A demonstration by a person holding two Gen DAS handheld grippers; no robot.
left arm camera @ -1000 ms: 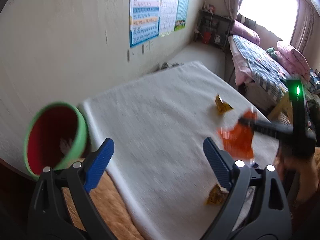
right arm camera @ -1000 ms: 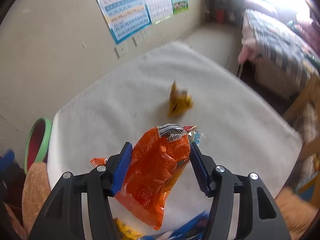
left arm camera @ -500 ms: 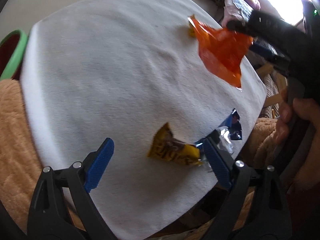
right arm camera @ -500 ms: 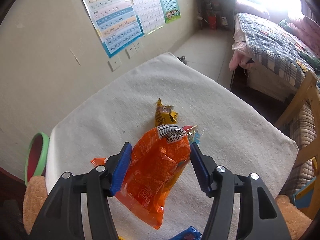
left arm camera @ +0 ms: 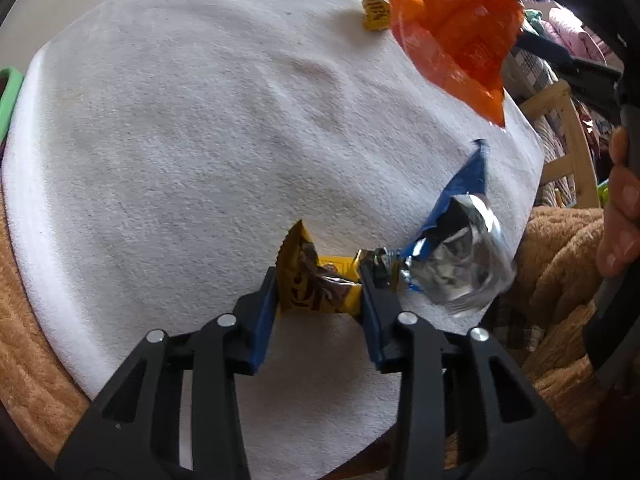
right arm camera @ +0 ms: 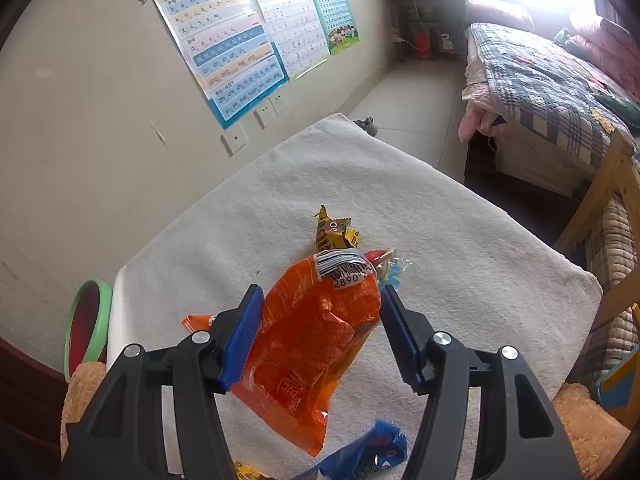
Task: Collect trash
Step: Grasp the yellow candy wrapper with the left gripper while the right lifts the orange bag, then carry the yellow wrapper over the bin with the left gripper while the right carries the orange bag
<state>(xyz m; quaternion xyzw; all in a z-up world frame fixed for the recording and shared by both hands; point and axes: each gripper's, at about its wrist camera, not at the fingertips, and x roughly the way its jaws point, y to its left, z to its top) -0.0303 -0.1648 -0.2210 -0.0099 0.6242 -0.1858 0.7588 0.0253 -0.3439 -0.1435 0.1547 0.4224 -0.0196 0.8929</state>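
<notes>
A white cloth (left arm camera: 180,140) covers the table. My left gripper (left arm camera: 318,280) points down at its near edge, and its jaws are closing with the blue pads pressing both sides of a yellow-and-brown snack wrapper (left arm camera: 296,248). A crumpled blue-and-silver wrapper (left arm camera: 456,256) lies just right of it. My right gripper (right arm camera: 320,300) is shut on an orange snack bag (right arm camera: 312,344), which hangs above the cloth (right arm camera: 460,240); the same orange bag (left arm camera: 452,44) shows at the upper right of the left wrist view. A second yellow wrapper (right arm camera: 334,236) lies mid-table, behind the bag.
A green-rimmed red bin (right arm camera: 100,320) stands off the table's left edge by the wall. Brown fuzzy cushions (left arm camera: 560,264) flank the near side. A wooden chair frame (right arm camera: 608,184) and a bed (right arm camera: 540,80) are at the right. A hand (left arm camera: 618,216) grips the right tool.
My left gripper dropped towards the table's near edge, tilted downward and closed from wide open onto the yellow wrapper. The right gripper stayed where it was with the orange bag.
</notes>
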